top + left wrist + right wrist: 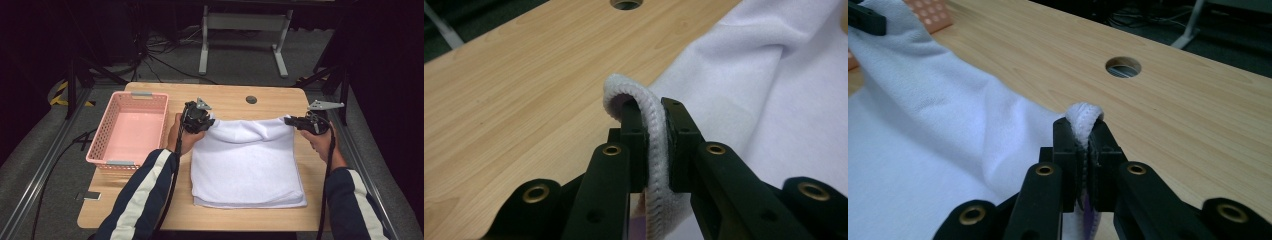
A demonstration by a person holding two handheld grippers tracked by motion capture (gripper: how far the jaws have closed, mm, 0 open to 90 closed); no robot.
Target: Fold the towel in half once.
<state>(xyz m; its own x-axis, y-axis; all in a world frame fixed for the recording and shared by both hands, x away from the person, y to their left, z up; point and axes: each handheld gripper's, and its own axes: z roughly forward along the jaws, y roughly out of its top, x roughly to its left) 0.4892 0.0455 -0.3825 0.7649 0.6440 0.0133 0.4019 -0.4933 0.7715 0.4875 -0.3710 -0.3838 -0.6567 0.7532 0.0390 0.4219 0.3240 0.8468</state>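
Observation:
A white towel (pixel 247 162) lies folded on the wooden table (pixel 150 210), its far edge lifted off the surface. My left gripper (pixel 207 121) is shut on the towel's far left corner; in the left gripper view the thick hem (pixel 651 125) is pinched between the black jaws. My right gripper (pixel 290 120) is shut on the far right corner, and in the right gripper view the hem (pixel 1084 117) pokes up between the pressed jaws. The cloth (pixel 923 125) sags between the two corners.
A pink perforated basket (pixel 129 129) stands empty at the table's left side. A round cable hole (pixel 251 99) sits near the far edge. Beyond the table are a dark floor, cables and a white stand leg (pixel 280 55).

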